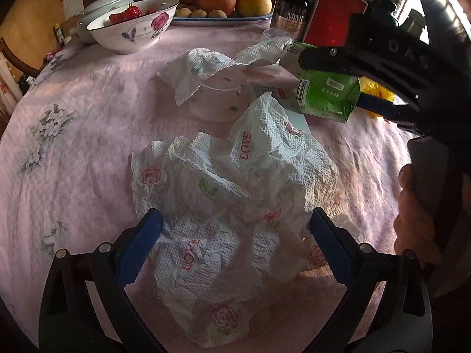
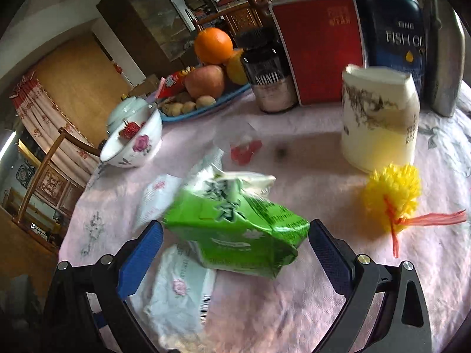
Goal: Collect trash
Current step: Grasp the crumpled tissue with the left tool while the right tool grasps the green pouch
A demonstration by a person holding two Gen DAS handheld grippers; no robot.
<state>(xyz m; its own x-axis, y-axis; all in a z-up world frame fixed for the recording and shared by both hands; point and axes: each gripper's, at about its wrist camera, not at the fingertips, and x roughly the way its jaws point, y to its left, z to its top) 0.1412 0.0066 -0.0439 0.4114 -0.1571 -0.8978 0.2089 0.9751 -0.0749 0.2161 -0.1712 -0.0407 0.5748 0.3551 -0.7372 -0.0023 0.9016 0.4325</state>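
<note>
A crumpled white paper towel (image 1: 235, 206) printed with roses and "LOVE" lies on the pink tablecloth between the wide-open fingers of my left gripper (image 1: 235, 247). A second towel (image 1: 203, 70) drapes over a pale pink tub (image 1: 217, 100) farther back. A crushed green drink carton (image 2: 235, 229) sits between the open fingers of my right gripper (image 2: 235, 250); the jaws do not touch it. The carton (image 1: 329, 94) also shows in the left wrist view, under the right gripper's black body (image 1: 382, 58). A white wrapper (image 2: 179, 291) lies under the carton.
A flowered bowl of strawberries (image 1: 132, 26), a fruit plate (image 1: 223, 17), a dark jar (image 2: 268, 73), a red box (image 2: 321, 47), a fish oil bottle (image 2: 394, 32) and a cream cup (image 2: 379, 117) ring the far table. A yellow pompom (image 2: 391, 194) and red scraps (image 2: 244, 150) lie nearby.
</note>
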